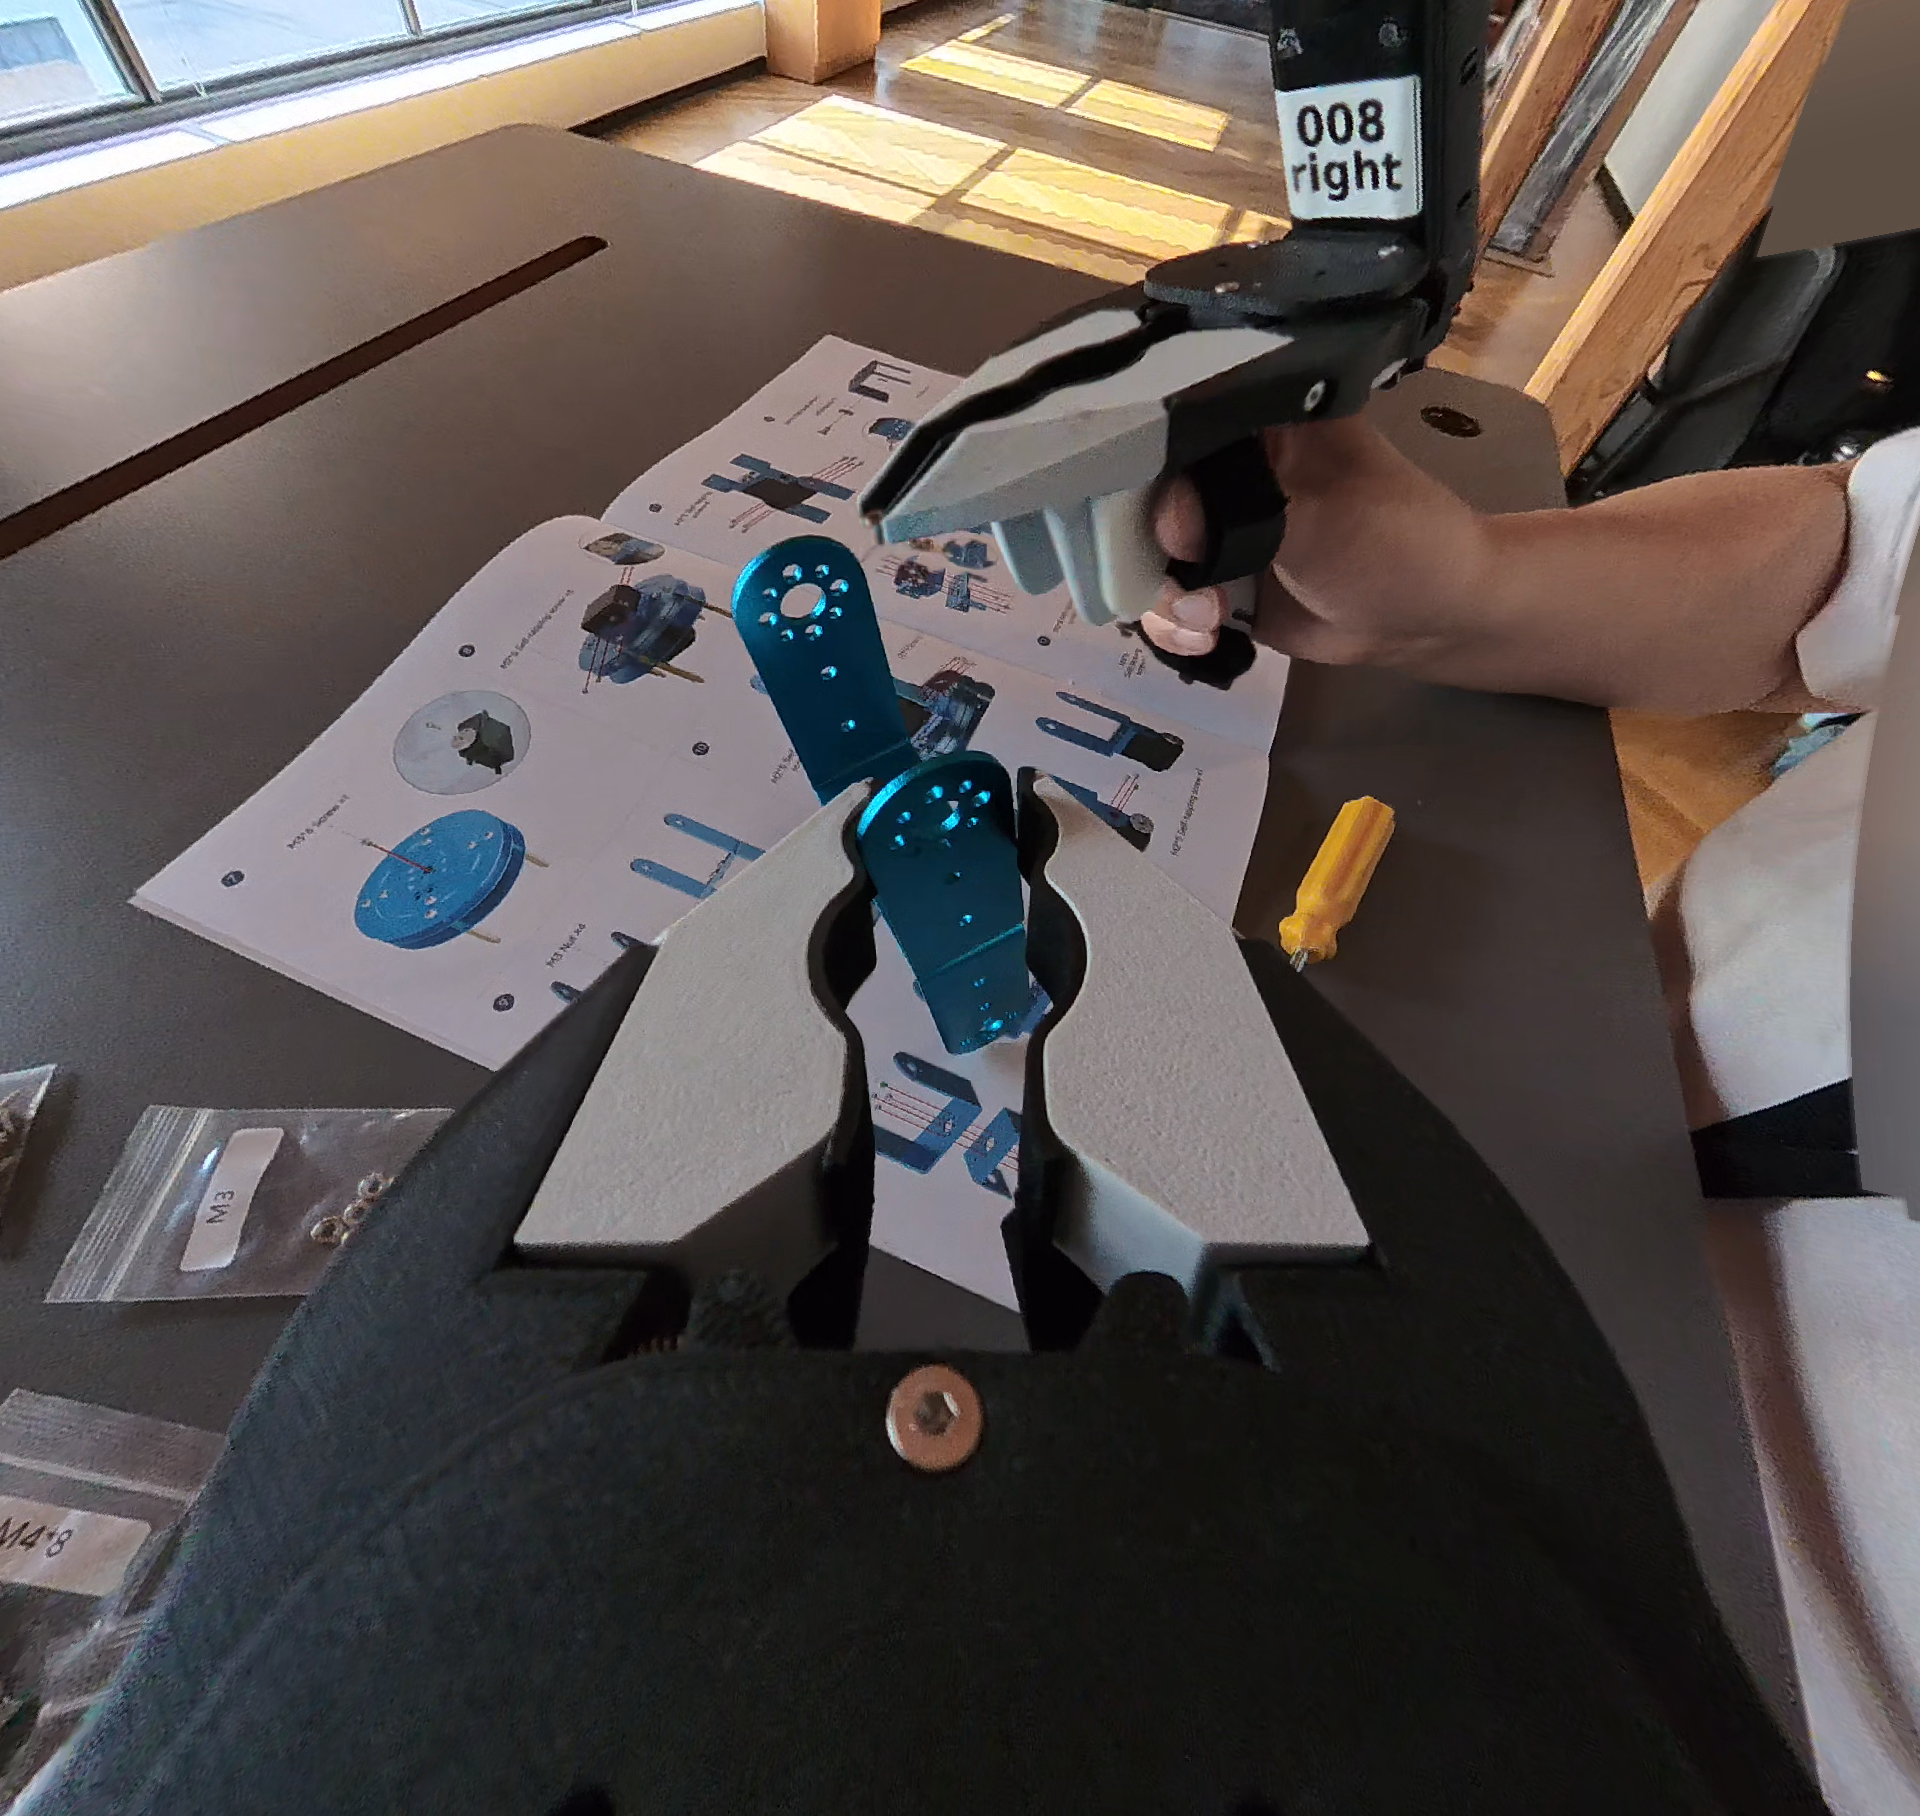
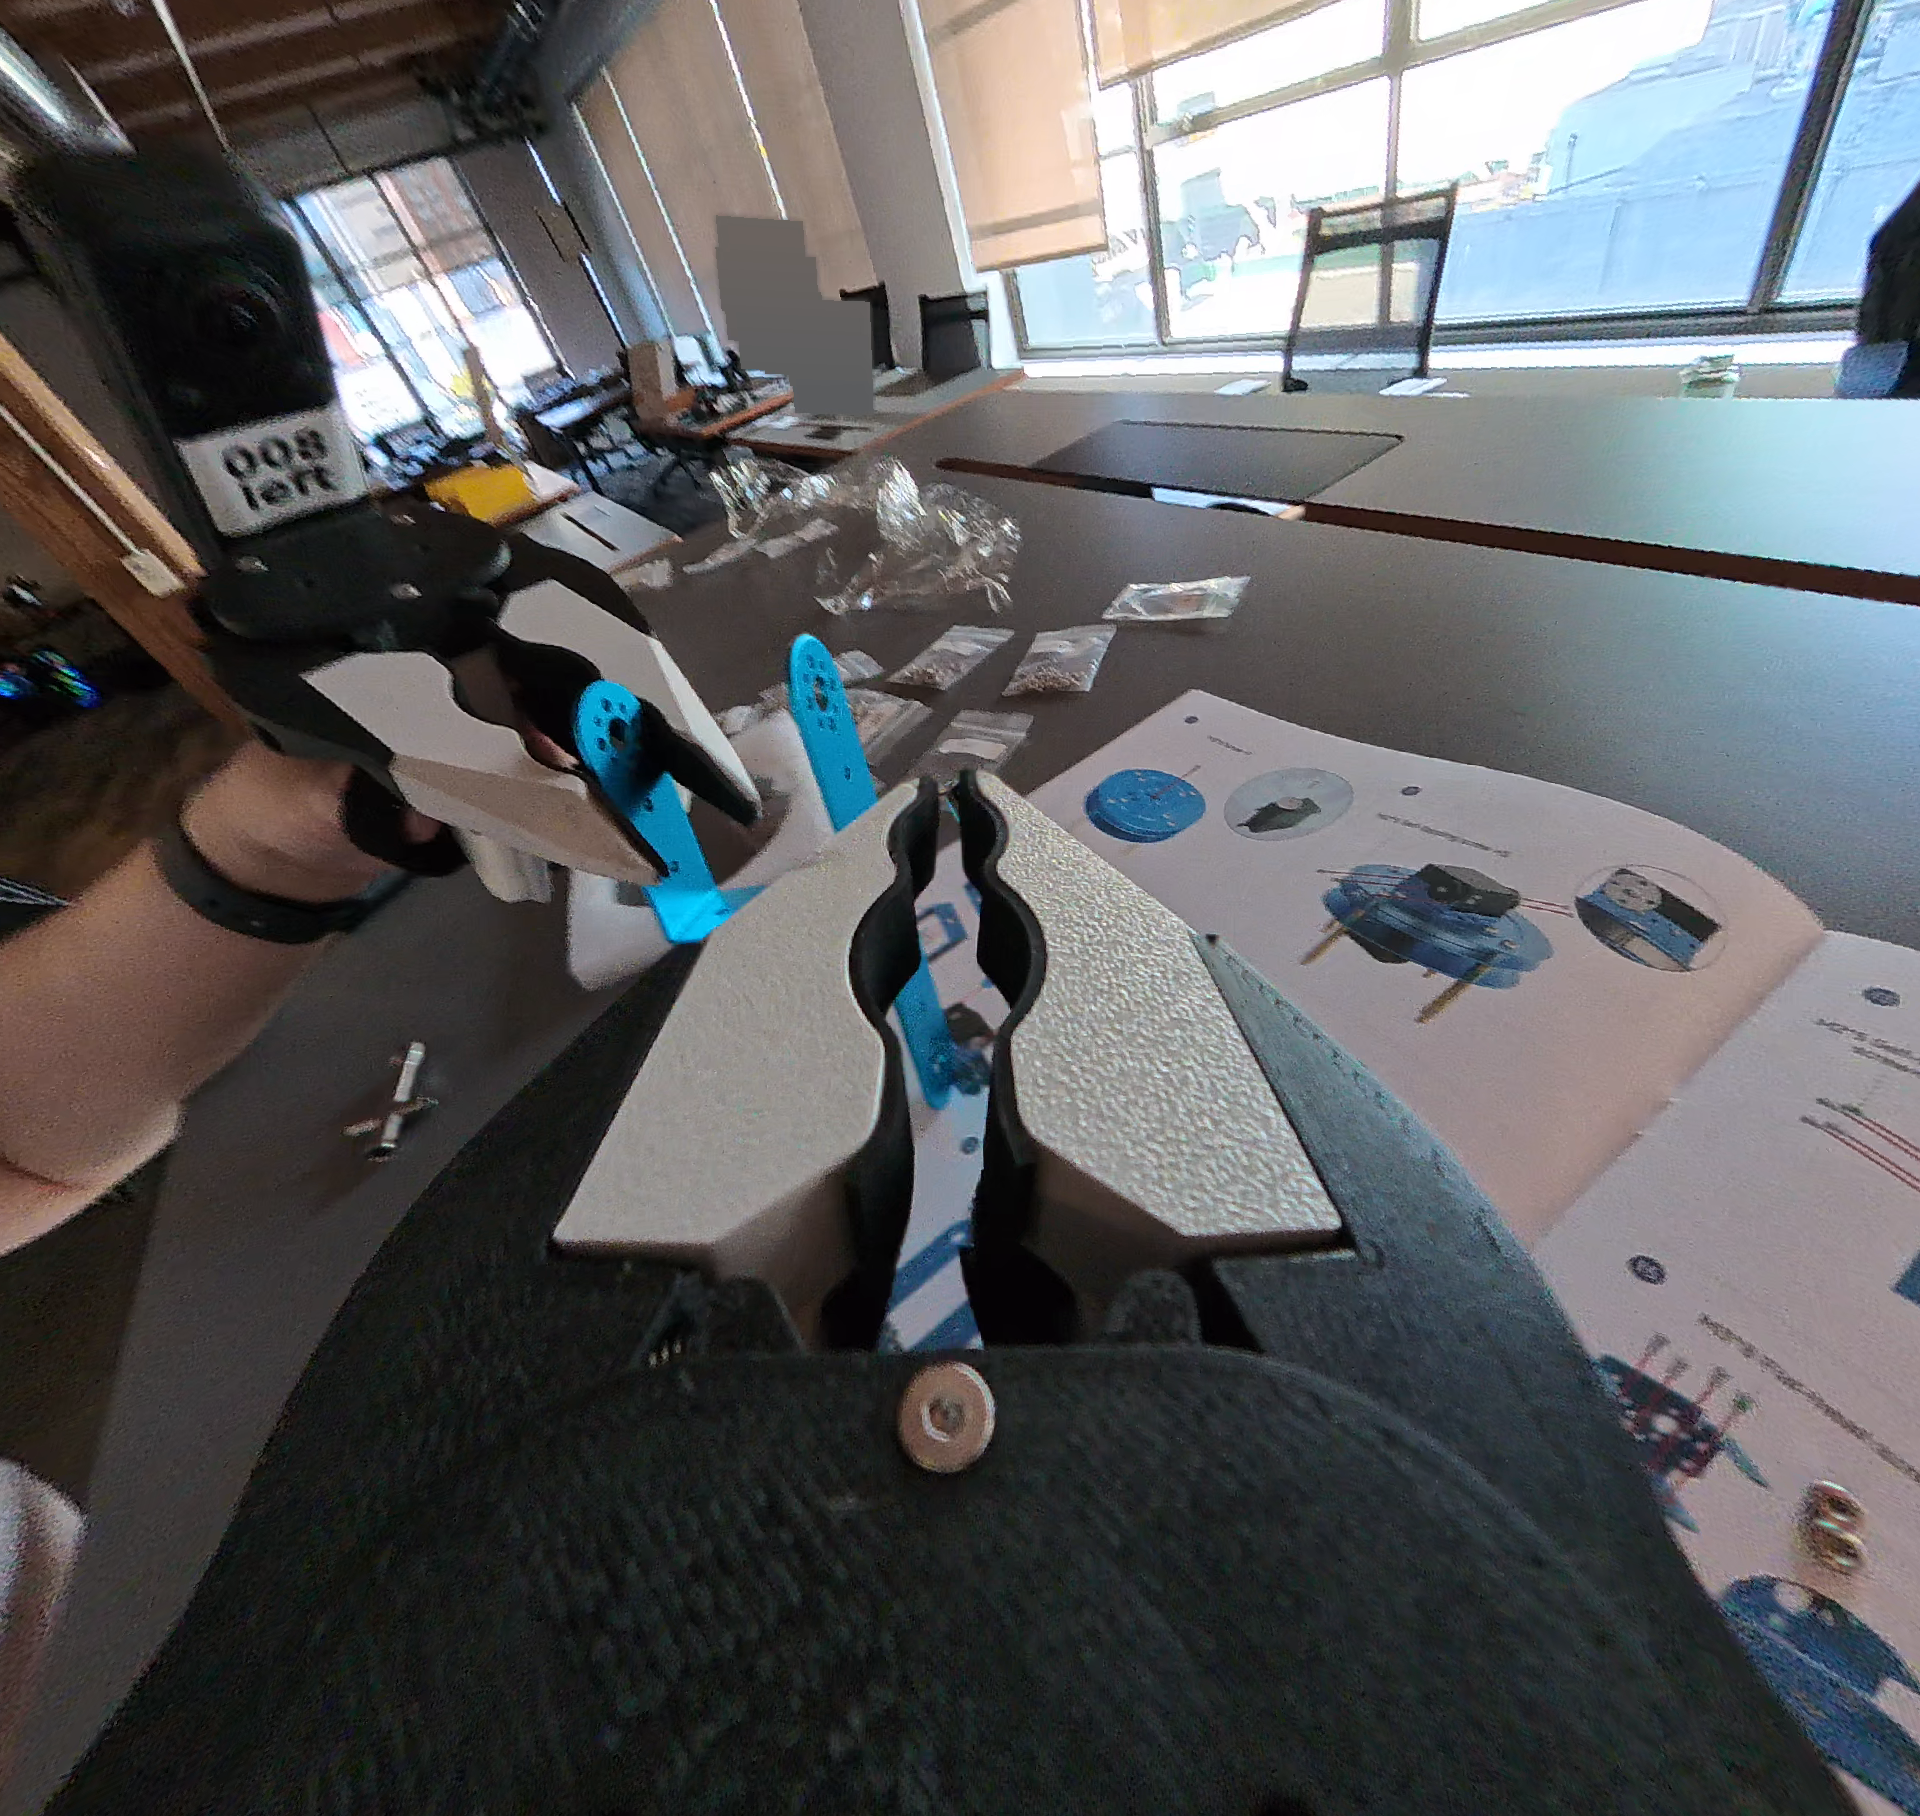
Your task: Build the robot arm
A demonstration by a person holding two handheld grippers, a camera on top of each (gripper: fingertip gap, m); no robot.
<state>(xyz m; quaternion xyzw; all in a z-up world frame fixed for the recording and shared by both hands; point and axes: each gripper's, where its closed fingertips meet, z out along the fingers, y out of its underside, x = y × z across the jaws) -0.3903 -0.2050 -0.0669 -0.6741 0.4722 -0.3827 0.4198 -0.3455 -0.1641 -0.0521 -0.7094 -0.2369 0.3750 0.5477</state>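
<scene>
A: Two grippers up. Left gripper [image 1: 945, 800] fingers pinching one arm of the blue U-bracket [image 1: 810, 665], frame centre, above the manual [image 1: 436, 727].
B: Right gripper [image 2: 940, 790]?
A: Fingers pressed nearly together, holding nothing.
B: Containers?
A: Zip bag [image 1: 223, 1205] of nuts, lower left on worktop [image 1: 260, 332].

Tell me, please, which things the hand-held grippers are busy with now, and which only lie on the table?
In use:
left hand-held gripper, shut on the blue bracket
right hand-held gripper, shut, close to the bracket's free arm

Lying about:
instruction booklet
yellow screwdriver
bags of small parts
cross-shaped wrench
clear wrapping
</scene>
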